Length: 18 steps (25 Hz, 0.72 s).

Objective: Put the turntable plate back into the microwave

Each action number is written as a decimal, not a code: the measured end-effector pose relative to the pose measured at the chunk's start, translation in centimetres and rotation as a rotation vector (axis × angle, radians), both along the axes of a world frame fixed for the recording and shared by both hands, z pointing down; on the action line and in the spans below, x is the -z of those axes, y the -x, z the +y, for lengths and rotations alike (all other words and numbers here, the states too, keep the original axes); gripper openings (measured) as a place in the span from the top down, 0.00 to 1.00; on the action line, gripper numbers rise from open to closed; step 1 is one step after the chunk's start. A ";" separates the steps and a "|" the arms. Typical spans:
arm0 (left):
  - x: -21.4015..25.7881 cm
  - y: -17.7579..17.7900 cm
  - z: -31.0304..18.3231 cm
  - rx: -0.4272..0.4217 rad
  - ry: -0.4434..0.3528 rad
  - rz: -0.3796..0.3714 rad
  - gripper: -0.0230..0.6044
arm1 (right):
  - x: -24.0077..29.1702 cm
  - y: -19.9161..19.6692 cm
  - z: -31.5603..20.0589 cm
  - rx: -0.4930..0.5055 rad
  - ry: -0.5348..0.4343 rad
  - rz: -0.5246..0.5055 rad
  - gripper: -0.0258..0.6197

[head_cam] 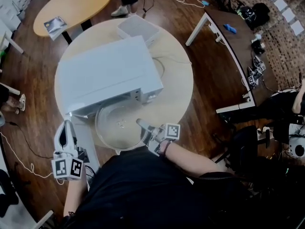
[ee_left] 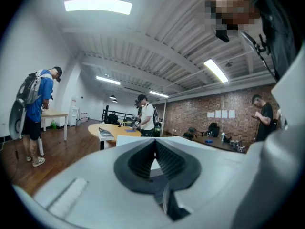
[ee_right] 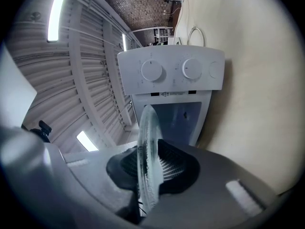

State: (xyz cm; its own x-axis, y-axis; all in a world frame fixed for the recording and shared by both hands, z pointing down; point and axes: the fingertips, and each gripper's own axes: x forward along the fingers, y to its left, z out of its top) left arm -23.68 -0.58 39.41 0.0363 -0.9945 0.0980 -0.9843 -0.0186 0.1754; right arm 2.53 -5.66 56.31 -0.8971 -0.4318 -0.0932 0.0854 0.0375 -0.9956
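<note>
The white microwave [head_cam: 109,75] sits on a round table [head_cam: 178,87], its front toward me. Its door [head_cam: 86,144] hangs open at the left. The clear glass turntable plate [head_cam: 118,123] is held level just in front of the opening. My right gripper [head_cam: 147,128] is shut on its right rim. In the right gripper view the plate [ee_right: 147,142] stands edge-on between the pads of the right gripper [ee_right: 147,165]. Behind it are the two dials [ee_right: 171,69] and the cavity [ee_right: 178,118]. My left gripper [head_cam: 66,128] hangs beside the door. Its jaws [ee_left: 155,144] are shut with nothing between them.
A white box [head_cam: 138,27] stands behind the microwave, and a cable [head_cam: 162,63] lies beside it. An oval wooden table [head_cam: 71,6] is at the back left, a dark desk [head_cam: 228,42] at the right. Several people [ee_left: 145,116] stand in the room.
</note>
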 end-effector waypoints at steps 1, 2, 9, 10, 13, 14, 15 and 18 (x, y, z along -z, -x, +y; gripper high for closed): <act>0.0 0.0 0.1 0.006 0.001 0.000 0.95 | 0.0 0.0 -0.1 0.003 0.003 -0.001 0.89; 0.0 0.0 0.1 0.012 0.003 -0.001 0.95 | 0.0 0.1 -0.3 0.007 0.005 -0.003 0.89; -0.3 -1.6 -1.2 0.024 -0.003 -0.029 0.95 | 0.2 -0.7 -1.9 0.025 0.033 -0.050 0.89; -0.1 -1.6 -1.3 0.025 -0.004 -0.034 0.95 | 0.2 -0.8 -1.9 0.027 0.031 -0.043 0.89; 0.5 -1.5 -0.7 0.043 0.000 -0.043 0.95 | 0.2 -0.6 -1.6 0.045 0.028 -0.021 0.89; 0.7 -1.5 -0.4 0.050 0.002 -0.043 0.95 | 0.3 -0.6 -1.5 0.053 0.028 -0.017 0.89; 0.7 -1.6 -0.1 0.055 0.005 -0.044 0.95 | 0.4 -0.6 -1.3 0.059 0.027 -0.015 0.89; 0.7 -1.9 0.3 0.050 0.006 -0.048 0.95 | 0.7 -0.6 -1.2 0.066 0.019 -0.020 0.89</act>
